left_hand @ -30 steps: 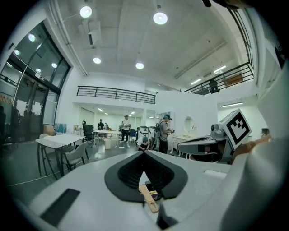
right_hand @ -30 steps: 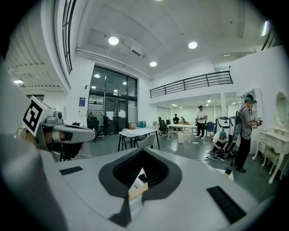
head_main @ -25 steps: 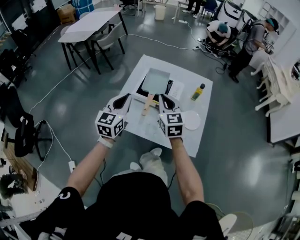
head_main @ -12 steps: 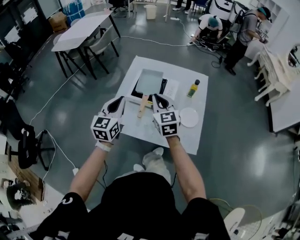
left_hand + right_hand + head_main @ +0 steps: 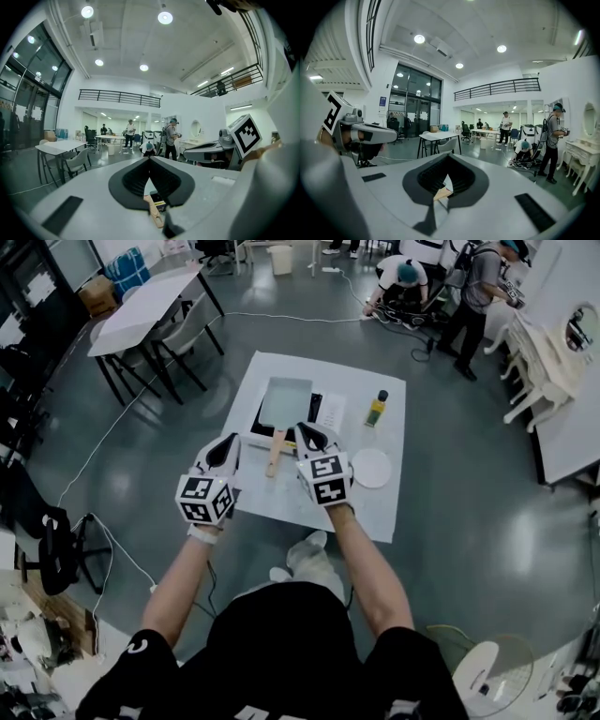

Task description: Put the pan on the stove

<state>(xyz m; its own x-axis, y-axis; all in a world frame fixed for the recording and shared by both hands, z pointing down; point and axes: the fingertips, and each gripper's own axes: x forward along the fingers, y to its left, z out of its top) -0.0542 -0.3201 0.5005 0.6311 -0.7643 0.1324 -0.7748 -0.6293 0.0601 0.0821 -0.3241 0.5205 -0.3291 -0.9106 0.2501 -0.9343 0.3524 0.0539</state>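
A square grey pan (image 5: pixel 286 400) rests on the black stove (image 5: pixel 313 409) at the far side of the white table (image 5: pixel 281 502). Its wooden handle (image 5: pixel 275 450) points toward me. My left gripper (image 5: pixel 231 440) hovers shut and empty just left of the handle. My right gripper (image 5: pixel 306 428) hovers shut and empty just right of it. Neither touches the pan. In the left gripper view, the left gripper (image 5: pixel 150 158) has its jaw tips meeting, with the handle (image 5: pixel 154 212) seen below them. In the right gripper view, the right gripper (image 5: pixel 449 156) is shut too, with the handle (image 5: pixel 441 191) under it.
A yellow-green bottle (image 5: pixel 376 409) and a sheet of paper (image 5: pixel 331 412) lie right of the stove. A white plate (image 5: pixel 371 468) sits near the table's right edge. Another table with chairs (image 5: pixel 150 310) stands at the far left. People (image 5: pixel 403 282) work at the back.
Both grippers have drifted a little beside the handle, still shut. The pan stays on the stove. The head view has shifted.
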